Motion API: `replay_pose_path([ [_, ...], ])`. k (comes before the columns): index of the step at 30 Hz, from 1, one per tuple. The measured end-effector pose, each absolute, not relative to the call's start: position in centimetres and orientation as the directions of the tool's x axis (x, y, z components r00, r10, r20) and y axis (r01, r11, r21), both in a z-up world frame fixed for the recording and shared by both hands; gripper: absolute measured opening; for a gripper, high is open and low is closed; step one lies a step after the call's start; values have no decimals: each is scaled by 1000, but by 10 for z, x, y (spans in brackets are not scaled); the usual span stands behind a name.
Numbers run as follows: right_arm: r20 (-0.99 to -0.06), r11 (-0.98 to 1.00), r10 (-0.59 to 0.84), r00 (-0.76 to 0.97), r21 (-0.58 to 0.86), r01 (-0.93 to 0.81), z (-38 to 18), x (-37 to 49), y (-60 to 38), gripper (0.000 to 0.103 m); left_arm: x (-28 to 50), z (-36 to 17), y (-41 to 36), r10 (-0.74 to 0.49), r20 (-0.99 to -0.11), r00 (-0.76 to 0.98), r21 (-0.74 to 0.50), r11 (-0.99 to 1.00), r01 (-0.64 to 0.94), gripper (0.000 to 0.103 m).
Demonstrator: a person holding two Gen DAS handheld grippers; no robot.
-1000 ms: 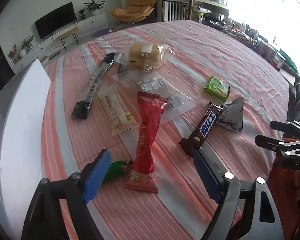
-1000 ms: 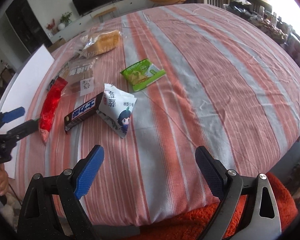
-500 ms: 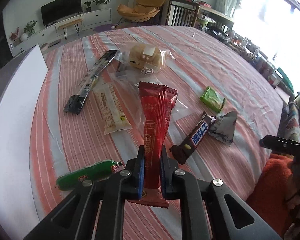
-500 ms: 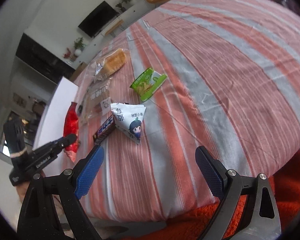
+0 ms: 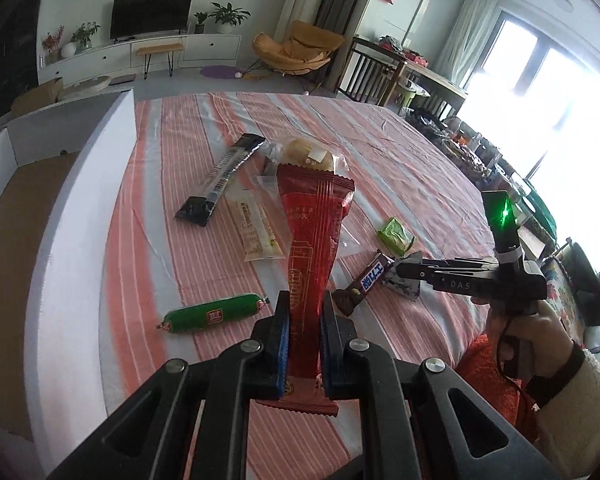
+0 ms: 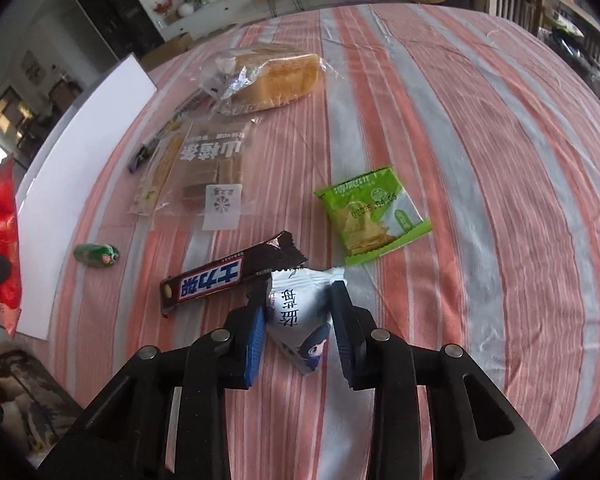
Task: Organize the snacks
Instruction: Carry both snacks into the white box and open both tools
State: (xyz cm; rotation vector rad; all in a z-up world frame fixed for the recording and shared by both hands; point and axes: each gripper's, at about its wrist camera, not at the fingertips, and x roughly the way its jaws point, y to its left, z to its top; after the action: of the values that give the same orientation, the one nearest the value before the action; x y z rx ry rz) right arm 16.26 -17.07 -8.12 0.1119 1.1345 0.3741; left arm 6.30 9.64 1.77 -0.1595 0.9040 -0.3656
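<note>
The left tool (image 5: pixel 303 344) clamps a long red foil snack packet (image 5: pixel 314 240), lifted above the striped counter (image 5: pixel 400 168). The right tool (image 6: pixel 298 320), jaws just closing, pinches a white triangular snack pouch (image 6: pixel 300 304) beside a brown chocolate bar (image 6: pixel 228 276).

Snacks (image 6: pixel 204 176) crowd left; cloth (image 6: pixel 500 160) right clear.

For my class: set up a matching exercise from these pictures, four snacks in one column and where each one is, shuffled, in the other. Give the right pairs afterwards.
Snacks:
1. red packet
2. white packet
3. green sausage
4. green cracker packet

Places:
A. lying on the striped cloth near the white box
B. between the right gripper pads
C. clamped in the left gripper
D. lying on the cloth beyond the white packet

Pairs: 1-C, 2-B, 3-A, 4-D
</note>
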Motion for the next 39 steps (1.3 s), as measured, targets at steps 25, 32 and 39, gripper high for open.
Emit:
replay_pose_path([
  [25,-447,514,857,255,726,-456,88,136,-6,21,14,74,304,43,-684,728,-213,943,-256,12],
  [32,-475,502,860,188,719,-481,77,140,73,63,9,40,340,250,-737,627,-42,910,-412,84],
  [39,-593,654,752,287,618,-437,75,139,-12,63,22,44,300,237,-647,725,19,955,-296,86],
])
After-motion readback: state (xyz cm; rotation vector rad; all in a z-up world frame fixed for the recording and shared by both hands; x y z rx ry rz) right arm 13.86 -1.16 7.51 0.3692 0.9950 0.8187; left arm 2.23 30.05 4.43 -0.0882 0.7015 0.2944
